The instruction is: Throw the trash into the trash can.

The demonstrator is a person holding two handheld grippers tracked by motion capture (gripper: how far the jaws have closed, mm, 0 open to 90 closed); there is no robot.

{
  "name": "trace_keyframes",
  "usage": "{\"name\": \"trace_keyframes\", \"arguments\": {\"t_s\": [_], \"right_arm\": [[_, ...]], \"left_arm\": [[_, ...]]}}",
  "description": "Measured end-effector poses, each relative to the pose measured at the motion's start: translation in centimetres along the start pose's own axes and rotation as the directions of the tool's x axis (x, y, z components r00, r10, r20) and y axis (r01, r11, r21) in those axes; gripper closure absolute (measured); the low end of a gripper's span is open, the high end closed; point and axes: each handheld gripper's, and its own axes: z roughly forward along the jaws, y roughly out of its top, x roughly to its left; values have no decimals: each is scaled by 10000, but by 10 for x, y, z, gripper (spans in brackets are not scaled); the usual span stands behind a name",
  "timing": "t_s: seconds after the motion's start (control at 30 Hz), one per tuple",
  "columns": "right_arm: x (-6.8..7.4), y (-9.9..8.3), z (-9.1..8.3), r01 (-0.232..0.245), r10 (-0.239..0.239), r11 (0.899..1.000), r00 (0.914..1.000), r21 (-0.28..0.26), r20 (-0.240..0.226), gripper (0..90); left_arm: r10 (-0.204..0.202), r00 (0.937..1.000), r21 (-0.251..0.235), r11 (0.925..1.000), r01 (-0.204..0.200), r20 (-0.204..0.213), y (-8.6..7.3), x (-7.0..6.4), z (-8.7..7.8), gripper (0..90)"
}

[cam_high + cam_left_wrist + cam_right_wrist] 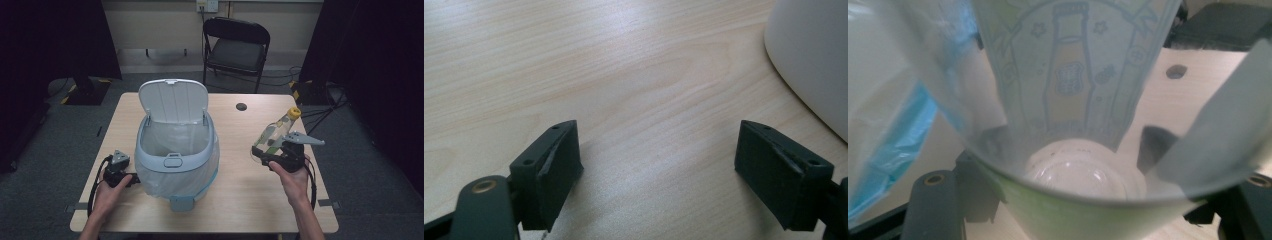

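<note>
A clear, empty plastic bottle with a yellow cap (280, 130) is clamped in the right gripper (272, 150) jaws right of the open white bin (175, 145); judged light, crushable, slippery, best held mid-body; left gripper (656, 170) jaws are spread wide over the desk (624, 65)

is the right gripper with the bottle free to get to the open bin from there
Probably yes. The right gripper holds the bottle just right of the bin; the lid stands tipped back, and bare table lies between them.
</note>
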Motion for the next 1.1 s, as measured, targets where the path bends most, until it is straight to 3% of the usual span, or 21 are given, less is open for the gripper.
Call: {"name": "trace_keyframes", "arguments": {"t_s": [0.2, 0.53, 0.57, 0.83, 1.1], "right_arm": [[8, 11, -12, 258, -263, 9993, 9995, -263, -164, 275], [17, 26, -26, 348, -415, 9962, 9957, -795, -832, 275], [20, 33, -30, 541, -629, 9933, 9945, -1024, -842, 275], [29, 53, -39, 635, -850, 9860, 9869, -1543, -1369, 275], [41, 75, -45, 890, -1228, 9742, 9800, -2073, -1563, 275]], "left_arm": [[26, 10000, 6, 10000, -26, -15, 0, 0, 0, 181], [19, 10000, 3, 10000, -19, -15, 0, 0, 0, 180], [-26, 10000, -4, 10000, 26, 9, 0, 0, 0, 180], [-7, 10000, -1, 10000, 7, -11, 0, 0, 0, 174], [-7, 10000, -1, 10000, 7, -7, 0, 0, 0, 174]]}}
